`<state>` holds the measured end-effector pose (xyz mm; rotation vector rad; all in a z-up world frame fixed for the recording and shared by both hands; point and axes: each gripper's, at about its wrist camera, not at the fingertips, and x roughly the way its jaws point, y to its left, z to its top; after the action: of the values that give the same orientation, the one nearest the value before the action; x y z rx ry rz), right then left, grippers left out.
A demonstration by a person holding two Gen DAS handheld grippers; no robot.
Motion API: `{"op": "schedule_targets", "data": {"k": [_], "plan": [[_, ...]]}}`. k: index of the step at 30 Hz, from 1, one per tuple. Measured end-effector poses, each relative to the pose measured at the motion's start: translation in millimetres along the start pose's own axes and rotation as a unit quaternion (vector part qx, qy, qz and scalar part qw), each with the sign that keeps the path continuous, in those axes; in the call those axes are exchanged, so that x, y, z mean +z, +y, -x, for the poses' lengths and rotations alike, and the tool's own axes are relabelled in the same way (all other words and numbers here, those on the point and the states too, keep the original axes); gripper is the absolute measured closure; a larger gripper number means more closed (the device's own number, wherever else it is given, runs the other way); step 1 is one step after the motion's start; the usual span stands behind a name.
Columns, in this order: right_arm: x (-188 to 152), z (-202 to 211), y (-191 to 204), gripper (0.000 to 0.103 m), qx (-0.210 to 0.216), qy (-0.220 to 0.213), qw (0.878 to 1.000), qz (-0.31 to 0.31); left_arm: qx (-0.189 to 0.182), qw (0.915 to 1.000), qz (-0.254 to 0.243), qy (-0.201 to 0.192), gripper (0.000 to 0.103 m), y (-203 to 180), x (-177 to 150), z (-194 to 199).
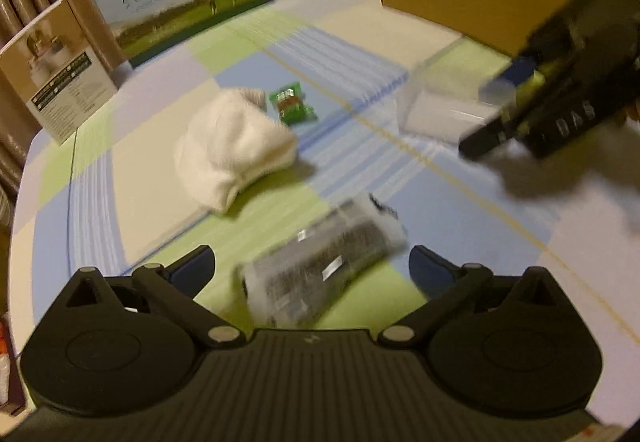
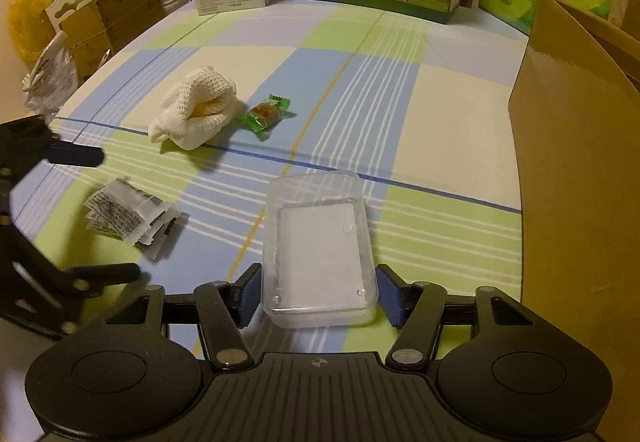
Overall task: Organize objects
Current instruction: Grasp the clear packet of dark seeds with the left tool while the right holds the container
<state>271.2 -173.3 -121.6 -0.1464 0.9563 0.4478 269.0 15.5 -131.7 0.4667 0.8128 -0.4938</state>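
Sachet bundle (image 2: 128,213) lies flat on the checked cloth (image 2: 400,113), left of the clear plastic box (image 2: 320,250). We judge pickup comes next. Our left gripper (image 1: 312,270) straddles the bundle, jaws fully spread, nothing gripped; we'd lower squarely, pinch across the pack. Right gripper (image 2: 316,296) brackets the box; whether its pads actually press, we cannot tell. White cloth (image 2: 196,109) and green candy (image 2: 264,115) sit beyond the box.

Both units look alike: matte black plastic. Left gripper (image 1: 312,266): ribbed centre plate w/ small logo, round disc housings either side, triangular cut-outs, silver pivot pins on linkage arms, dark blue pads on fingers (image 1: 192,270). Right gripper (image 2: 318,294): same build, same blue pads; from the left wrist view its side shows pale lettering, too blurred to read.
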Motion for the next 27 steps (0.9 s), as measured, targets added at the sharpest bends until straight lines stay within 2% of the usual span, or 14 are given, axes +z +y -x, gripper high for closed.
{"op": "schedule_targets", "data": {"k": [2,6,8,10,11,13,14,18,22,26,27], "plan": [[0,-1,-2,0.039,-0.001,0.000,1.000,-0.002,-0.005,0.9996,0.027,0.003,0.004,7,4,-8],[2,-1,-6,0.039,0.000,-0.003,1.000,-0.014,-0.017,0.9940,0.108,0.013,0.023,21,7,-16],[2,0,-8,0.039,0.001,-0.003,1.000,-0.016,-0.021,0.9916,0.127,0.019,0.030,22,6,-13],[3,0,-8,0.039,0.001,-0.003,1.000,-0.018,-0.023,0.9905,0.134,0.024,0.044,20,5,-8],[3,0,-8,0.039,0.002,-0.003,1.000,-0.018,-0.023,0.9898,0.138,0.026,0.046,18,5,-5],[3,0,-8,0.039,0.004,-0.003,1.000,-0.021,-0.021,0.9891,0.143,0.027,0.065,15,3,0],[3,1,-8,0.039,0.006,-0.004,1.000,-0.024,-0.022,0.9883,0.148,0.029,0.068,14,2,2],[3,1,-8,0.039,0.007,-0.002,1.000,-0.025,-0.013,0.9854,0.167,0.031,0.068,9,-1,6],[4,0,-6,0.039,0.010,-0.006,1.000,-0.024,0.010,0.9844,0.174,0.025,0.061,8,-1,3],[5,-3,-2,0.039,0.003,-0.008,1.000,-0.014,0.013,0.9849,0.172,0.018,0.062,5,-2,3],[6,-4,0,0.039,0.002,-0.007,1.000,-0.010,0.011,0.9846,0.174,0.018,0.065,6,-2,4]]}}
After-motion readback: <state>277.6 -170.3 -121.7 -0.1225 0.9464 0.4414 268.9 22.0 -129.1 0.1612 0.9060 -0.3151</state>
